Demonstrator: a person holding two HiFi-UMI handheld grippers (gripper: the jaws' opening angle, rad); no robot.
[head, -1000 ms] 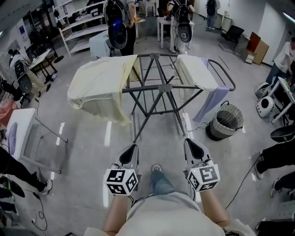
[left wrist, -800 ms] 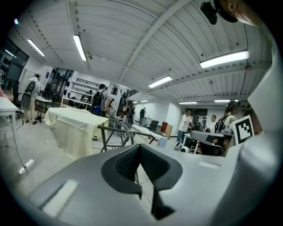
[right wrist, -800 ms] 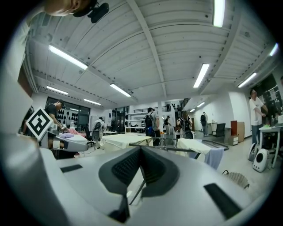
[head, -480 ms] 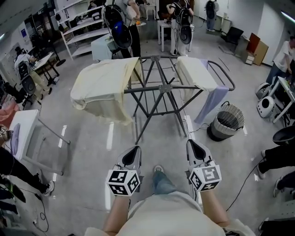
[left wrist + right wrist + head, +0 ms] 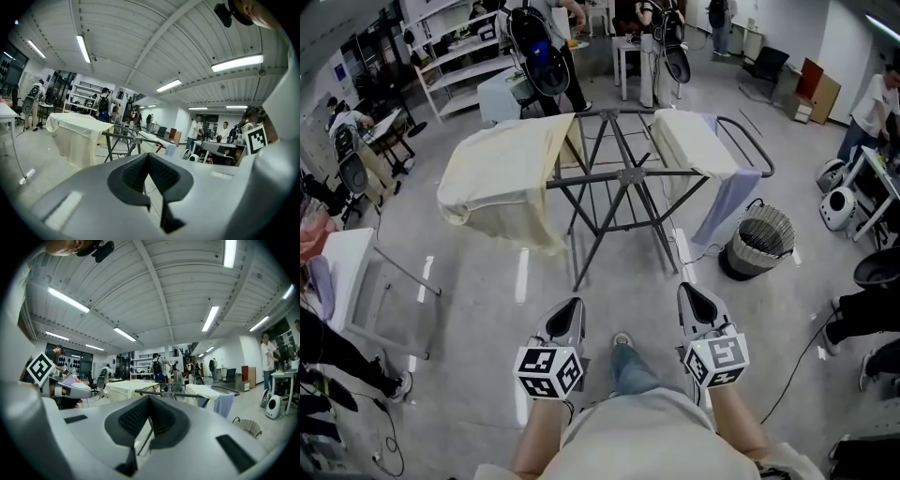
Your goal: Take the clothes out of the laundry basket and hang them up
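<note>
In the head view the left gripper [image 5: 570, 309] and right gripper [image 5: 694, 292] hang over the floor [image 5: 478, 309], short of the drying rack [image 5: 619, 175], which is draped with a cream sheet [image 5: 497, 173] and a lilac garment [image 5: 729, 202]. The laundry basket [image 5: 761, 239] stands by the rack's right end, well apart from both grippers. The left gripper view shows jaws clenched on nothing, and the right gripper view shows the same. Reaching in with the jaws unopened would likely just tip the basket.

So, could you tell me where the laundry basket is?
In the head view the laundry basket stands on the floor at right, beside the lavender cloth hanging off the drying rack.
</note>
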